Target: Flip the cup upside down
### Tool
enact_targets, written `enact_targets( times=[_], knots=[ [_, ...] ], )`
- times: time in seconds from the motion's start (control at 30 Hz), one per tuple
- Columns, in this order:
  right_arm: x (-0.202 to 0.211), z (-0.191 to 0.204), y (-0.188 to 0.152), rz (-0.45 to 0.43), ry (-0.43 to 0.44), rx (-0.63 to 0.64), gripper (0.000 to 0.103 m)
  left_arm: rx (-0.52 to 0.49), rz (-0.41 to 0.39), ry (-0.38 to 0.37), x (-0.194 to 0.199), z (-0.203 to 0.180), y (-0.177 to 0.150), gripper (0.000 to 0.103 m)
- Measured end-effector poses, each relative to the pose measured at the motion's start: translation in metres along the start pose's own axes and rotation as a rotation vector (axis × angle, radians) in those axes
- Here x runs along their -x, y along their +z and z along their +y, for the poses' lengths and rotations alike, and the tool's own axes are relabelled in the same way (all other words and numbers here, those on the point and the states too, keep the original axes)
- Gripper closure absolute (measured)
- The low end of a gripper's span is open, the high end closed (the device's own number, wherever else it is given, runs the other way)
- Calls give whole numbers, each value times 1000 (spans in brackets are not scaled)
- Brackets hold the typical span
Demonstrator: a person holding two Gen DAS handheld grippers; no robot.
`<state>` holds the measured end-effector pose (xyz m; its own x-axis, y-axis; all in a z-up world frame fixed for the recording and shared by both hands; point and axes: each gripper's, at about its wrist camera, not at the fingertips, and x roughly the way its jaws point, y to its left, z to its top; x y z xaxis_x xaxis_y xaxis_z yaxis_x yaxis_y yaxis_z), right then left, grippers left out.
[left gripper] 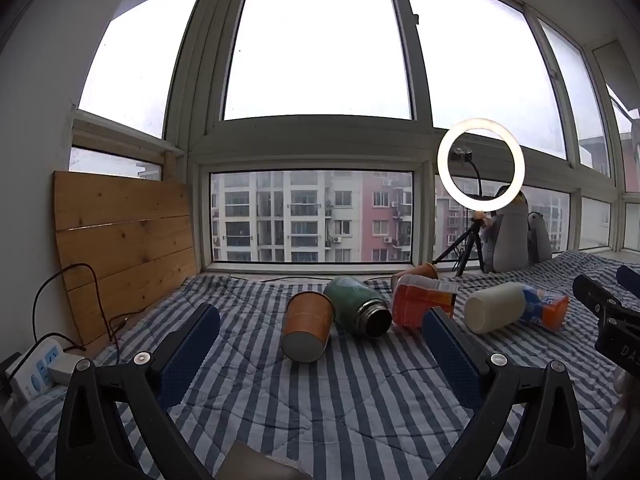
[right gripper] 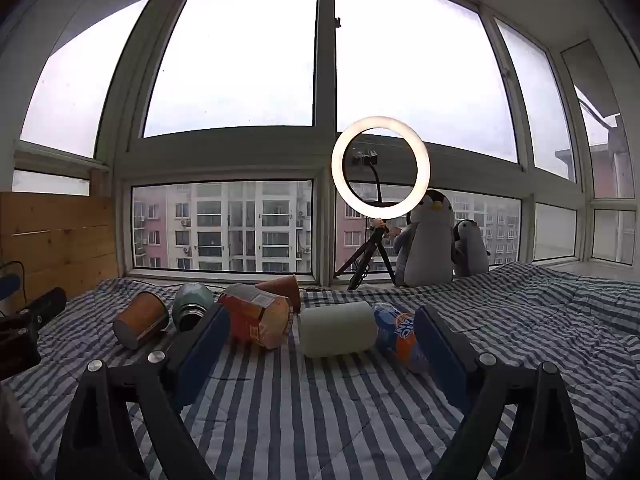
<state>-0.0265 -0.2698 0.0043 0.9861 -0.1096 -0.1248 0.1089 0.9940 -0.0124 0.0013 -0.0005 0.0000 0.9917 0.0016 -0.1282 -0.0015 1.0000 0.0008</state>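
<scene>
Both grippers hover low over the striped blanket [left gripper: 320, 400] with nothing in them: the left gripper [left gripper: 320, 336] has its jaws spread wide, and the right gripper [right gripper: 320, 332] is spread just as wide. The brown paper cup [left gripper: 307, 331] lies on its side between the left fingers in that view, base toward the camera and mouth pointing away toward 12 o'clock, apart from both pads. At its 2 o'clock lies a green flask [left gripper: 357, 306], open mouth toward the camera, so near that I cannot tell whether they touch. Farther toward 3 o'clock are an orange packet [left gripper: 416, 300], a second brown cup [left gripper: 416, 271] behind it, and a white bottle [left gripper: 496, 307] next to a soda bottle [left gripper: 546, 310]. The likeliest trouble, I judge, is the right-hand pad knocking the flask on the way in and sending it rolling into the cup. A paper wall may also buckle if squeezed hard, and the soft, wrinkled blanket could let the cup topple once set mouth-down. A ring light [left gripper: 481, 165] and toy penguins [right gripper: 430, 240] stand well back at 1 o'clock.
</scene>
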Motion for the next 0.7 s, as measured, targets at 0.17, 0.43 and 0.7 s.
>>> enact_targets(
  times=[0.17,0.43,0.7],
  knots=[
    [2,-1,0,-16,2,-5,12,-3,-8,3,-1,0,0,1],
    [-1,-2,0,-5,-2,-5,12,-1,1,6,-1,3,7,1],
    [1,-3,0,-10,-5,-8,12,3,-6,7,-1,2,0,1]
  ],
)
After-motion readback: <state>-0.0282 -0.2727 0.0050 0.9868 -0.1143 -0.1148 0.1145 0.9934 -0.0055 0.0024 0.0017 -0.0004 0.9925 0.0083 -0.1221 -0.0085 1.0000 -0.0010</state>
